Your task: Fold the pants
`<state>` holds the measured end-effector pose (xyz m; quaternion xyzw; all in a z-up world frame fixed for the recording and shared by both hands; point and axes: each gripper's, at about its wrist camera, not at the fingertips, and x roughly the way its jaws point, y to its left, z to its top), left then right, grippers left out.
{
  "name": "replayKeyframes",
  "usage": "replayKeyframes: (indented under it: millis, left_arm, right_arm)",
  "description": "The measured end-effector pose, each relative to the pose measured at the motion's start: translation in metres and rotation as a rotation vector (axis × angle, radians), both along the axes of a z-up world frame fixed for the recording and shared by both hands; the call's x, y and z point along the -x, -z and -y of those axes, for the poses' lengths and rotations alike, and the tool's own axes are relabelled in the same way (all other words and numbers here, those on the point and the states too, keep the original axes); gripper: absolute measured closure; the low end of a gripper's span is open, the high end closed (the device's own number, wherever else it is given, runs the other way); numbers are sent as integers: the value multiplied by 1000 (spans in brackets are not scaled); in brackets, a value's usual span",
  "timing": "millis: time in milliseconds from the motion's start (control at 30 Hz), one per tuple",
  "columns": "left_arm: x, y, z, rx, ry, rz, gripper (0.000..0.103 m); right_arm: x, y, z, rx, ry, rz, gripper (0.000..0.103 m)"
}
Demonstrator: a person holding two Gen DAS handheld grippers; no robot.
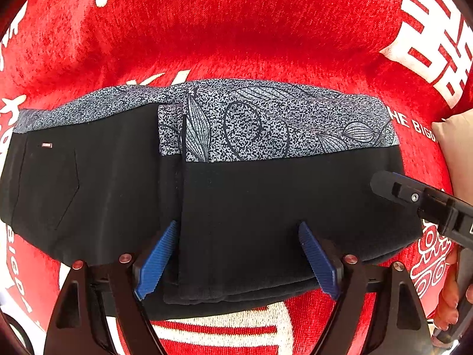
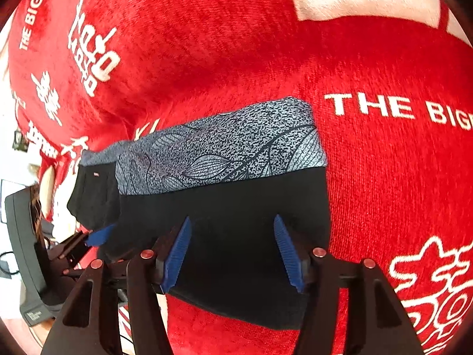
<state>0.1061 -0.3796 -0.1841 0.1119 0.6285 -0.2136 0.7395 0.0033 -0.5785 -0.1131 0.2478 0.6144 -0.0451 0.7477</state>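
Note:
The pants [image 1: 251, 201] are black with a grey speckled leaf-print band and lie folded in layers on a red blanket [image 1: 236, 29]. My left gripper [image 1: 236, 254] is open, its blue pads over the near edge of the folded stack. My right gripper [image 2: 233, 251] is open over the black part of the pants [image 2: 224, 201] near their right end. The right gripper [image 1: 414, 198] also shows in the left wrist view at the pants' right edge. The left gripper's blue pad [image 2: 99, 235] shows at the pants' left in the right wrist view.
The red blanket [image 2: 384, 177] has white lettering and symbols and covers the whole surface. A beige cushion [image 1: 455, 139] sits at the right edge. A dark grey device [image 2: 26, 236] with cables stands off the blanket's left edge.

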Motion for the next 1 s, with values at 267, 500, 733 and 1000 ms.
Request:
replayKeyframes:
  millis: [267, 500, 733, 1000]
  left_arm:
    - [-1, -13, -21, 36, 26, 3, 18]
    - [-21, -33, -92, 28, -4, 40, 18]
    - [-54, -33, -171, 6, -123, 60, 18]
    - [-63, -20, -231, 4, -274, 34, 18]
  right_arm:
    - [-7, -12, -15, 118, 19, -52, 41]
    - [-69, -33, -85, 149, -72, 4, 40]
    - [-136, 19, -161, 279, -259, -170, 41]
    - [-134, 32, -153, 312, -116, -197, 65]
